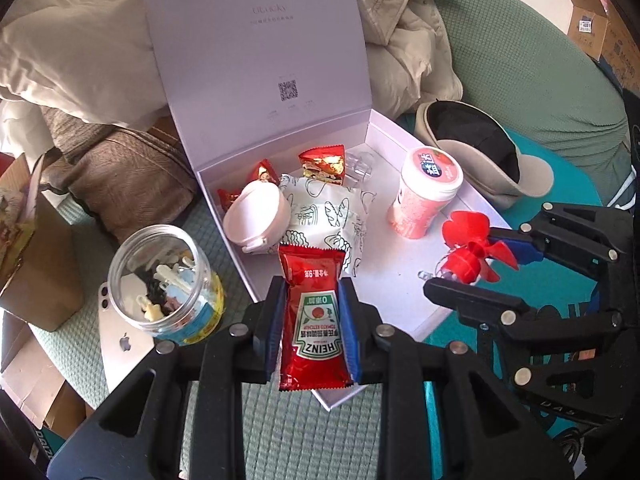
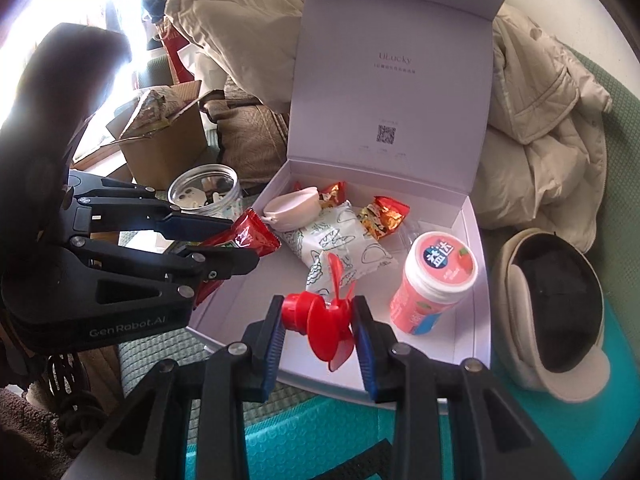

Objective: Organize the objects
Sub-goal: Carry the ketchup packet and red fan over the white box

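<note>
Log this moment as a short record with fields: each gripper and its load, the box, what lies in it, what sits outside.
left gripper: shut on ketchup sachet
right gripper: shut on red fan
box: white, lid standing open
in box: pink gum bottle upright; patterned white packet; round white case; red snack packets
outside box: clear jar of small bits, open; phone under it; cap
</note>
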A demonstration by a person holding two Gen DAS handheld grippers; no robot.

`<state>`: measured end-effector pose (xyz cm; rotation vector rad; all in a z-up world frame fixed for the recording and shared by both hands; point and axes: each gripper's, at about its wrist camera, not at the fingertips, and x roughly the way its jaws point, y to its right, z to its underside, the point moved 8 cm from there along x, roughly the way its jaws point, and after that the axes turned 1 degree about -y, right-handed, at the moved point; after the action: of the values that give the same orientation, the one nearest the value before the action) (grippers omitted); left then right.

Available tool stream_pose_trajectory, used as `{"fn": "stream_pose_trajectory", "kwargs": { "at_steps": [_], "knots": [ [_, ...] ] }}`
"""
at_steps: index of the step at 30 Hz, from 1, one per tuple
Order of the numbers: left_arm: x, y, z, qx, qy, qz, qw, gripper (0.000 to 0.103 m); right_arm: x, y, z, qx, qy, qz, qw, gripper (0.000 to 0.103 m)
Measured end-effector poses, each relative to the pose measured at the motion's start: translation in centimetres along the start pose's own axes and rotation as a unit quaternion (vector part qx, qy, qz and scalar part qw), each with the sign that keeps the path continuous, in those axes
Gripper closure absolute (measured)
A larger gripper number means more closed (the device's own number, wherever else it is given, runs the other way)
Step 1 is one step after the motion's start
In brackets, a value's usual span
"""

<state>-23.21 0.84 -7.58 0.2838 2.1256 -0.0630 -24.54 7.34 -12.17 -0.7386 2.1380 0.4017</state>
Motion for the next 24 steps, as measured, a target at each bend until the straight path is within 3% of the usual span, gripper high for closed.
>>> {"fn": "stream_pose_trajectory", "kwargs": {
  "at_steps": [24],
  "knots": [
    [6.1,1.9,0.0,0.038,-0.049,0.022,0.9978,0.078,4.6,2.0,2.6,0.006,-0.039,0.003,0.999,0.07]
  ]
}}
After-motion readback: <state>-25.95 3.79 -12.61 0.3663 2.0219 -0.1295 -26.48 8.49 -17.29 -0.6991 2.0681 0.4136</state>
